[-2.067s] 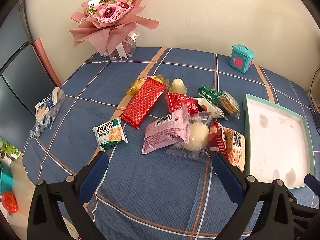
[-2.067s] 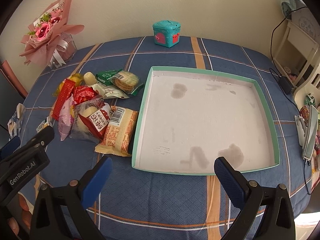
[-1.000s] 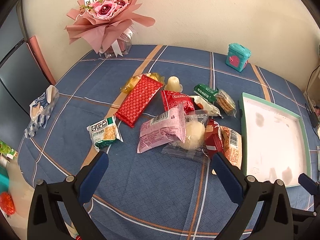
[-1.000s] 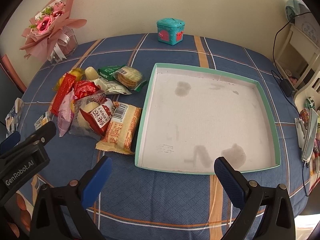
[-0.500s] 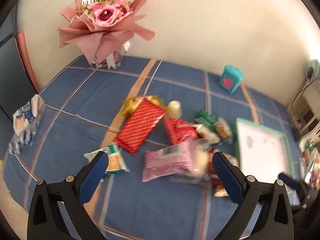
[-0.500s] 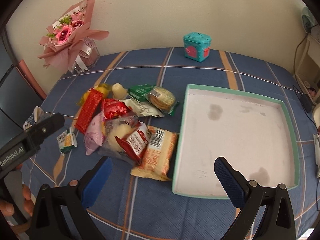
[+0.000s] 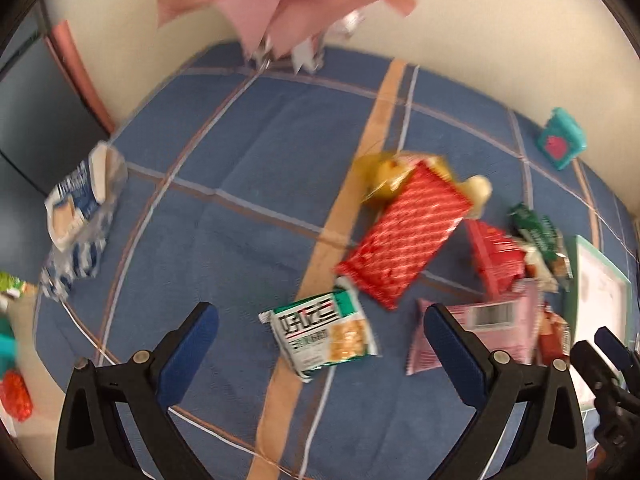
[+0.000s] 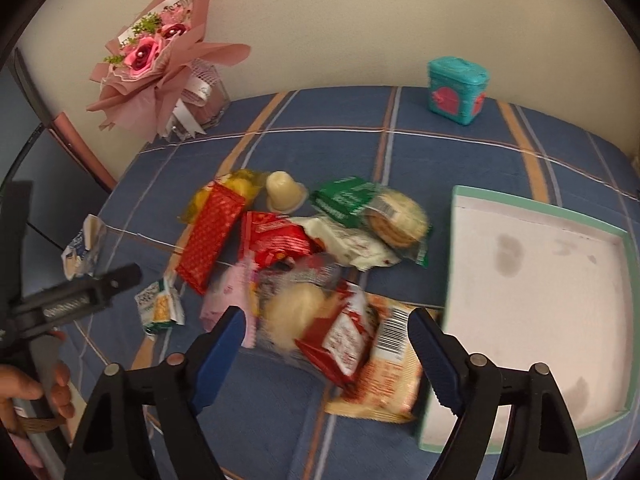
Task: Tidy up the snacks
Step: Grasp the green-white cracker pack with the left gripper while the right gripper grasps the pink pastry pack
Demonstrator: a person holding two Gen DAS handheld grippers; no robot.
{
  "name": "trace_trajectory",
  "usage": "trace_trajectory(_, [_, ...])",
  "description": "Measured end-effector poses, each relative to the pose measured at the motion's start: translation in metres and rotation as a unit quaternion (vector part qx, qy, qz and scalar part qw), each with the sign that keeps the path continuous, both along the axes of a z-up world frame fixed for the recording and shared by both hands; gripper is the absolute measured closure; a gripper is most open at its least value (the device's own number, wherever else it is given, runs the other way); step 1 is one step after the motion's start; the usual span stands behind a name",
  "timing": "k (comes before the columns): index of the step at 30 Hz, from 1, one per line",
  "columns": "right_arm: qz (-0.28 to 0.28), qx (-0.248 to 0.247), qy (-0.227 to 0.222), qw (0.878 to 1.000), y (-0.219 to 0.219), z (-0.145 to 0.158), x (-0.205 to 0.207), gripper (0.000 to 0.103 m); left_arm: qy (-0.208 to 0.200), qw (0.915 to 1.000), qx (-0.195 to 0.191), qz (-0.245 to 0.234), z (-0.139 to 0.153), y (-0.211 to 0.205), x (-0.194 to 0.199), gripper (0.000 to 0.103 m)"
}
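Observation:
A heap of snack packs lies on the blue plaid tablecloth. My left gripper [image 7: 320, 344] is open and empty, hovering just above a green and white cracker pack [image 7: 324, 334] that lies apart from the heap. A long red pack [image 7: 404, 236] and a pink pack [image 7: 484, 332] lie beyond it. My right gripper [image 8: 324, 348] is open and empty above a small red pack [image 8: 340, 344] and an orange pack [image 8: 390, 364]. The white tray with a teal rim [image 8: 532, 216] stands empty to the right of the heap.
A pink flower bouquet [image 8: 160, 60] in a glass vase stands at the back left. A teal tin [image 8: 456, 90] stands at the back. A blue and white bag [image 7: 76, 208] lies near the table's left edge. The left gripper's body [image 8: 76, 300] shows at the left.
Both grippers have swung left and come lower over the table. The left one now frames the cracker pack; the right one has moved from the tray to the snack heap. Both stay open.

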State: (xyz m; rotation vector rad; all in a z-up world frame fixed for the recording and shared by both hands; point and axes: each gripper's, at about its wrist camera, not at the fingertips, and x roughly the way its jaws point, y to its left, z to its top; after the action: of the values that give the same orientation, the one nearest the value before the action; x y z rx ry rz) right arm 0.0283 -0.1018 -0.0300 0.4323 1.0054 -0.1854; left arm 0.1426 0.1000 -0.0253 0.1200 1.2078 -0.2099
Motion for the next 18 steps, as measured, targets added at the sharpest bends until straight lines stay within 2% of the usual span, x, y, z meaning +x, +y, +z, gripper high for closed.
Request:
trace_trajectory(6, [0.038, 0.018, -0.002, 0.999, 0.022, -0.007, 0.023, 0.032, 0.049, 0.9986, -0.007, 0.02, -0.036, 0.011, 0.013, 0.002])
trace_trajectory(8, [0.046, 0.028, 0.0, 0.999, 0.026, -0.012, 0.03, 0.037, 0.061, 0.9978, -0.012, 0.022, -0.046, 0.011, 0.013, 0.01])
trace_trajectory(9, [0.049, 0.035, 0.002, 0.998, 0.028, -0.015, 0.032, 0.042, 0.071, 0.9971, -0.017, 0.024, -0.052, 0.011, 0.014, 0.011])
trace_trajectory(11, [0.053, 0.045, 0.01, 0.998, 0.029, -0.022, 0.037, 0.044, 0.081, 0.9961, -0.022, 0.026, -0.058, 0.011, 0.015, 0.013])
trace_trajectory(13, [0.053, 0.052, 0.012, 0.997, 0.028, -0.025, 0.039, 0.049, 0.086, 0.9953, -0.033, 0.028, -0.064, 0.012, 0.016, 0.013])
trace_trajectory(16, [0.055, 0.072, 0.007, 0.996, 0.027, -0.029, 0.042, 0.056, 0.091, 0.9945, -0.045, 0.027, -0.071, 0.013, 0.018, 0.023])
trace_trajectory(18, [0.059, 0.084, 0.005, 0.995, 0.028, -0.033, 0.045, 0.06, 0.091, 0.9947, -0.04, 0.028, -0.074, 0.01, 0.019, 0.026])
